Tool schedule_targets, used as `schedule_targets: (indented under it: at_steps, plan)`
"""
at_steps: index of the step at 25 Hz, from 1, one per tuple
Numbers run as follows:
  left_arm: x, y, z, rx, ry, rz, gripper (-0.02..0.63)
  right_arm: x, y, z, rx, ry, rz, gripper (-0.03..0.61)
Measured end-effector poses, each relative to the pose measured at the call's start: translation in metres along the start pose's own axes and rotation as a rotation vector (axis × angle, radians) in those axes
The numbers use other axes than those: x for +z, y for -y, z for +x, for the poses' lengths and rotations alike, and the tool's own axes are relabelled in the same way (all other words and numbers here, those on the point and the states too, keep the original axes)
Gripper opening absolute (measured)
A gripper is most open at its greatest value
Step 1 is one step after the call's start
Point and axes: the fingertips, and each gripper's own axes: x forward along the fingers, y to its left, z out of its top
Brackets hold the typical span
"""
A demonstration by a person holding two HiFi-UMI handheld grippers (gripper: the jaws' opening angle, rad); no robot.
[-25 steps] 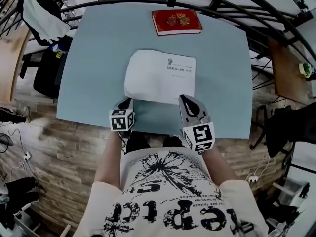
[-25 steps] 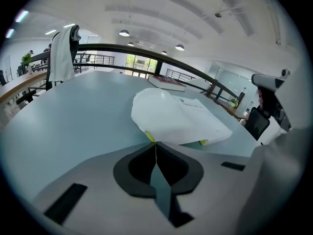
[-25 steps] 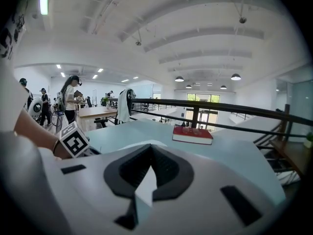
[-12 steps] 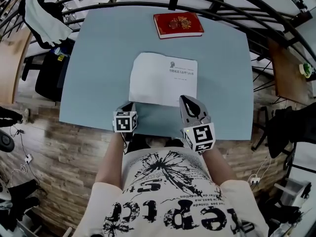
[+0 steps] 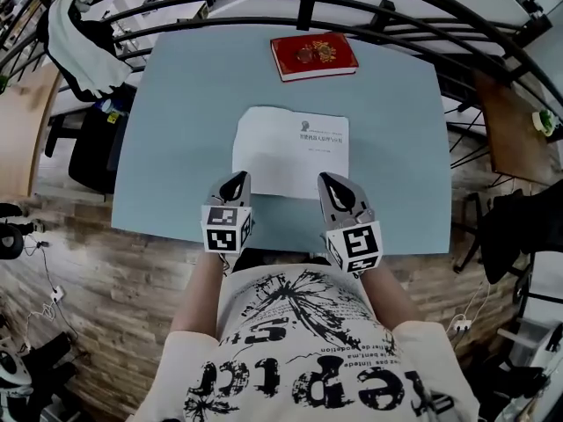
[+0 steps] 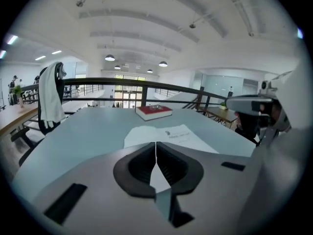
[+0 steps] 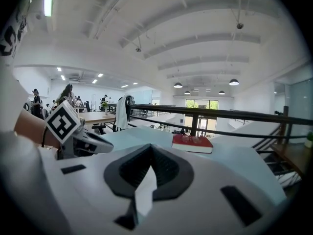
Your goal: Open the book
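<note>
Book in red (image 5: pixel 314 56) lies shut near the far edge of the pale blue table (image 5: pixel 176 130), close to the black railing (image 5: pixel 308 3) that curves round behind it. The table takes up most of the head view. Its near edge runs just under both grippers, and bare surface lies open to the left and right of the middle.

A white booklet (image 5: pixel 292 150) lies flat at the centre, a printed title on its upper right. Its near edge sits just ahead of both gripper tips.

The left gripper (image 5: pixel 236 181) has its jaws pressed together into a thin seam with nothing between them. It hangs above the table at the booklet's near left corner, and I cannot tell that it touches anything. The right gripper (image 5: pixel 332 183) is likewise closed and empty, at the booklet's near right corner.

The red book is well apart from both grippers, straight beyond the booklet and slightly towards the right gripper's side. A white jacket (image 5: pixel 75 38) hangs on a chair off the far left corner.
</note>
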Motion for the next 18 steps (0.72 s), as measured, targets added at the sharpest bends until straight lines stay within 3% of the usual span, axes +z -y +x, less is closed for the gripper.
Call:
schedule_targets:
  at_steps: [9,13,18]
  plan:
    - [0.111,0.064,-0.027,-0.172,0.277,0.149,0.02,0.033,0.022,-0.018,-0.02,0.093,0.01,0.011]
    - [0.143,0.089,-0.044,-0.226,0.389,0.229,0.02,0.044,0.024,-0.027,-0.004,0.136,-0.029,0.011]
    - [0.17,0.108,-0.064,-0.282,0.504,0.24,0.02,0.056,0.031,-0.034,-0.028,0.174,-0.071,0.009]
